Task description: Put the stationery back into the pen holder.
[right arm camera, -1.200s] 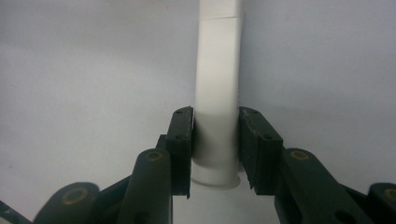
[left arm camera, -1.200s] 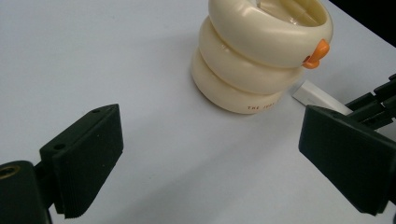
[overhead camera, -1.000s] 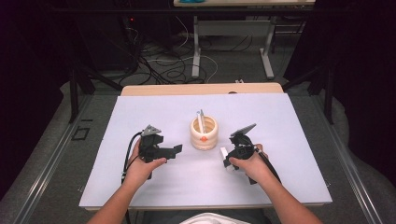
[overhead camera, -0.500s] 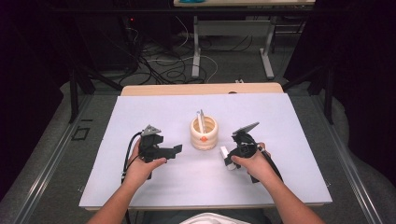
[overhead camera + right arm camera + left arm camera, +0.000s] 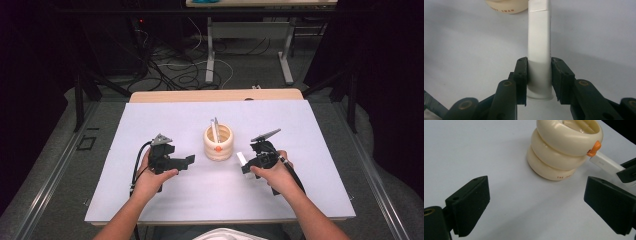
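Right gripper (image 5: 539, 80): clamped on a white tube (image 5: 539, 47), one pad pressing each side; seen right of centre in the high view.
White tube: lies level, its far end near the holder's base.
Left gripper (image 5: 536, 205): jaws spread wide, nothing between them; left of centre in the high view.
Holder (image 5: 218, 142): cream, three stacked rings, upright mid-tabletop, orange tab (image 5: 595, 147) at its rim.
Tabletop (image 5: 300, 200): white sheet.

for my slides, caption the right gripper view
Right gripper clamps a white bar pointing toward the cream ringed holder.
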Motion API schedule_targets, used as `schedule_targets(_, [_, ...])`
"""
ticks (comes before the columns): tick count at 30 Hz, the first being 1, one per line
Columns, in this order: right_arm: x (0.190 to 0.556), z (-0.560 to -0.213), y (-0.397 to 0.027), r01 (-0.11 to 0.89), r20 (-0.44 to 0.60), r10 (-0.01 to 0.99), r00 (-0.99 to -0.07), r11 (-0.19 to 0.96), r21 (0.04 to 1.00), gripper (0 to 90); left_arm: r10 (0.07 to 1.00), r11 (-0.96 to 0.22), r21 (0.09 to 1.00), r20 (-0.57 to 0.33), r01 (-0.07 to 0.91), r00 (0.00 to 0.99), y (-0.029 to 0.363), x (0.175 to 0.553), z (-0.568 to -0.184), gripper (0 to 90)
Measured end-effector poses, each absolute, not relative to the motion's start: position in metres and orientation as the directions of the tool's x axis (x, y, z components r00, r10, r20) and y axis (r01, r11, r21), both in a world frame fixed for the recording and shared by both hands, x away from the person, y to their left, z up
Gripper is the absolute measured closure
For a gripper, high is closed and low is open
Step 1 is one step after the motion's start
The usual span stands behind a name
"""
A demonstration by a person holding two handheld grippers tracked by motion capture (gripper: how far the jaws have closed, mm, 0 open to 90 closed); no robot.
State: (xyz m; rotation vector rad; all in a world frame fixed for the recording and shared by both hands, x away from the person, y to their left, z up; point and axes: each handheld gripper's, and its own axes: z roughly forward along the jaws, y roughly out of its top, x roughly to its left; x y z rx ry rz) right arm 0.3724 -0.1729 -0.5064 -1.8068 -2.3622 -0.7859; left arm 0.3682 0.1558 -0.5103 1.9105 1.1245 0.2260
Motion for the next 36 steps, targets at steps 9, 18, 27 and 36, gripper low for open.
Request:
schedule_targets(9, [0.363,-0.492,-0.17,0.847,0.276,0.864,-0.421,0.265,0.46,67.5,0.781,-0.195,0.764,-0.258,0.615,0.568,0.157,0.369,-0.51,6.6])
schedule_targets(18, [0.345,-0.48,-0.169,0.709,0.164,0.809,-0.564,0.373,0.599,67.5,0.783,-0.199,0.764,-0.252,0.613,0.568,0.158,0.369,-0.51,7.1])
schedule_targets(27, [0.331,-0.484,-0.158,0.467,-0.127,0.728,-0.674,0.553,0.69,67.5,0.784,-0.202,0.765,-0.248,0.612,0.569,0.159,0.369,-0.511,8.8])
schedule_targets(36, [0.313,-0.487,-0.142,0.227,-0.364,0.628,-0.688,0.662,0.714,67.5,0.786,-0.205,0.766,-0.243,0.61,0.569,0.16,0.37,-0.511,9.7])
